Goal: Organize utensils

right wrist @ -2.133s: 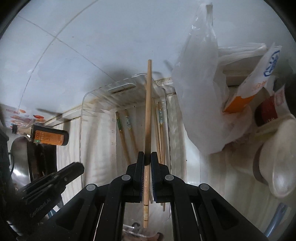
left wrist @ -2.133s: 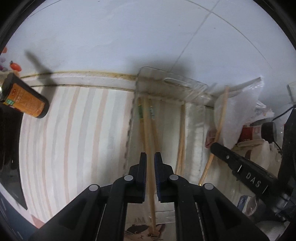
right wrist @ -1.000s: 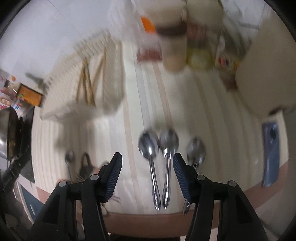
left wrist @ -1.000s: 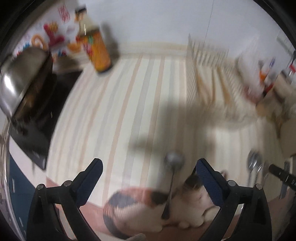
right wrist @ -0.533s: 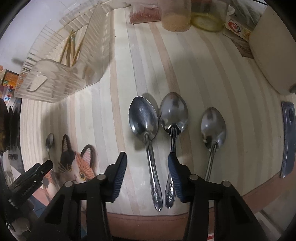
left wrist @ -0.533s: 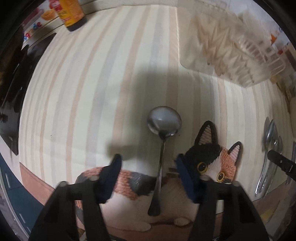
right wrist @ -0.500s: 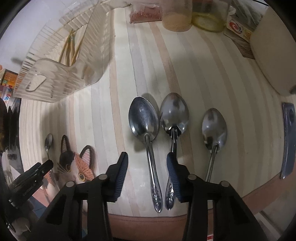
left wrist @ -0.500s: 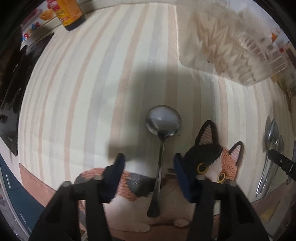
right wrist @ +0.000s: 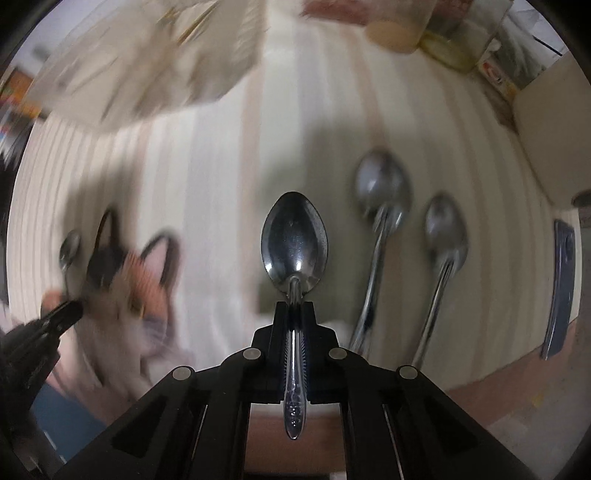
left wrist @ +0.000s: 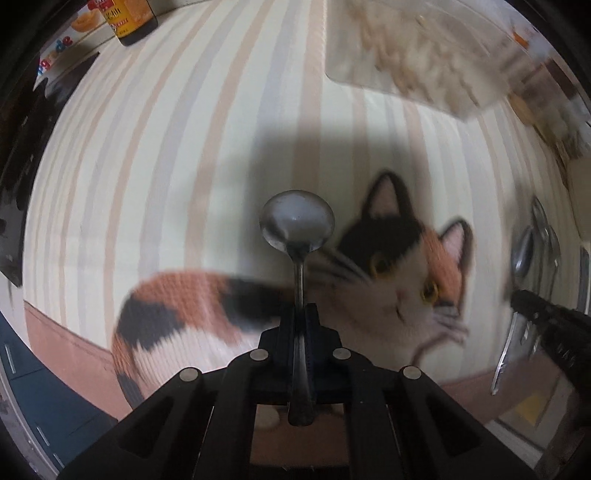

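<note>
Left wrist view, left to right: dark bottle [left wrist: 129, 22] with orange label at top left, at the edge of the striped mat [left wrist: 166, 129]. Dark stovetop [left wrist: 22, 155] along the left edge. Centre: left gripper [left wrist: 300, 314] points down at the mat, jaws have just been closing and are now clamped tight on the handle of a small round spoon [left wrist: 297, 225]. Spoon bowl lies forward of the fingertips, handle runs back between the pads. Spoon sits over the cat picture [left wrist: 406, 266] printed on the mat, bowl just left of the cat's head. Top right: clear plastic tray [left wrist: 406, 48], blurred, contents unclear. Far right: the other spoons [left wrist: 532, 251] lying close together, and the tip of the right gripper [left wrist: 524, 301] among their handles.

Right wrist view, left to right: left gripper [right wrist: 68, 310] tip at lower left by the cat picture [right wrist: 140, 280], small round spoon [right wrist: 70, 247] beside it, blurred. Clear tray [right wrist: 147, 55] top left, blurred. Centre: right gripper [right wrist: 294, 306] jaws have just been closing, now pinched on the neck of a large spoon [right wrist: 294, 240], bowl ahead of the tips, patterned handle trailing back between the fingers. To its right, two more spoons [right wrist: 382, 184] [right wrist: 443, 225] side by side on the mat [right wrist: 221, 166], apart from the held one. Far right: a flat blue object [right wrist: 561, 288] on the mat, white container [right wrist: 550, 125] above it. Jars [right wrist: 399, 29] at top, blurred.
</note>
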### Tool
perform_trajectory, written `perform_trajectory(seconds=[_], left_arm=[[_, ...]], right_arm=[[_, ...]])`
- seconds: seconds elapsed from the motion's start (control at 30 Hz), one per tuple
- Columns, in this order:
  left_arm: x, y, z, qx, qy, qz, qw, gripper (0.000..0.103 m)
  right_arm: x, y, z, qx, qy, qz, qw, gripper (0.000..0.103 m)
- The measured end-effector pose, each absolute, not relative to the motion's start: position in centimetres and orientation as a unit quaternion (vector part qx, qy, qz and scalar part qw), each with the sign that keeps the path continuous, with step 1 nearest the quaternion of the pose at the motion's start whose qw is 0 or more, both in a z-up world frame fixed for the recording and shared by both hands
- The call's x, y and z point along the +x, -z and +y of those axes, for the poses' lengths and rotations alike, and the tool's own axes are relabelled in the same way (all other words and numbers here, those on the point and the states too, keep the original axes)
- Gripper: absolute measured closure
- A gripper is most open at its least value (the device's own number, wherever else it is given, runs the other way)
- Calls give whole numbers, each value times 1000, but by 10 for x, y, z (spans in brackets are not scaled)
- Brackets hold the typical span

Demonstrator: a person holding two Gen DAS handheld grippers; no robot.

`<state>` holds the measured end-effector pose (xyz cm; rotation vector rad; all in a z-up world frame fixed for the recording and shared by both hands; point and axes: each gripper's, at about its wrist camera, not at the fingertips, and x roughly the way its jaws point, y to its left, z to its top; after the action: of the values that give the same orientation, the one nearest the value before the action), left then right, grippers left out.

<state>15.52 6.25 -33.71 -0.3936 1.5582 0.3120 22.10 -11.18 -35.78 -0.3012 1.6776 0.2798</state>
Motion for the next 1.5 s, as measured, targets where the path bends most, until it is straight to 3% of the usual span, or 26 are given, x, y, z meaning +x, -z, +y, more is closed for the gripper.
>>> perform_trajectory(seconds=[0.5, 0.83, 1.03, 1.13, 1.5], left_arm=[[141, 339, 54, -173, -120, 699, 683, 96], [144, 336, 47, -169, -123, 689, 694, 100], [142, 310, 35, -147, -119, 664, 723, 101], [145, 291, 31, -138, -117, 647, 741, 101], [147, 229, 45, -160, -107, 593, 782, 103]], right_arm=[[205, 365, -112, -145, -117, 750, 634, 96], [202, 356, -110, -140, -110, 742, 646, 97], [202, 336, -117, -109, -112, 731, 664, 97], [207, 320, -116, -99, -118, 720, 677, 103], [226, 265, -124, -34, -139, 695, 705, 103]])
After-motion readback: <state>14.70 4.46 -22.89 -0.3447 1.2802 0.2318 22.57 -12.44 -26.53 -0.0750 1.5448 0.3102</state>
